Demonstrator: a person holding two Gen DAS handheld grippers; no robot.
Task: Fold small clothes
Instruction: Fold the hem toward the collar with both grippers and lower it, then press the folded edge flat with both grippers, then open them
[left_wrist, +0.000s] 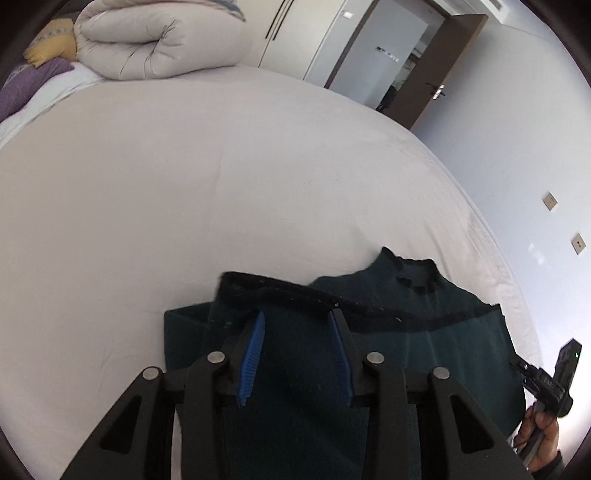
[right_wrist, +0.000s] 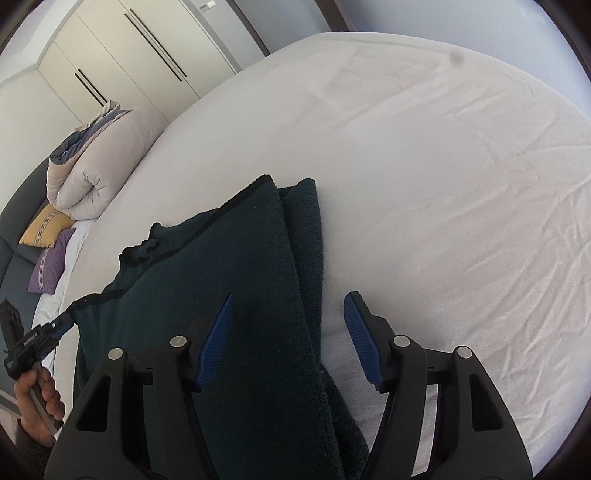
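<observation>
A white-sheeted bed (left_wrist: 221, 166) fills the frame, with a rolled beige duvet (left_wrist: 155, 40), yellow pillow (left_wrist: 51, 48) and purple pillow (left_wrist: 26, 85) upper left, white wardrobe doors (right_wrist: 122, 55) and a brown door (left_wrist: 443, 74) behind.

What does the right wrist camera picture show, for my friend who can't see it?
A dark green garment, partly folded, lies on a white bed, with the right gripper open over its edge. At far left the left gripper is at the garment's corner.
</observation>
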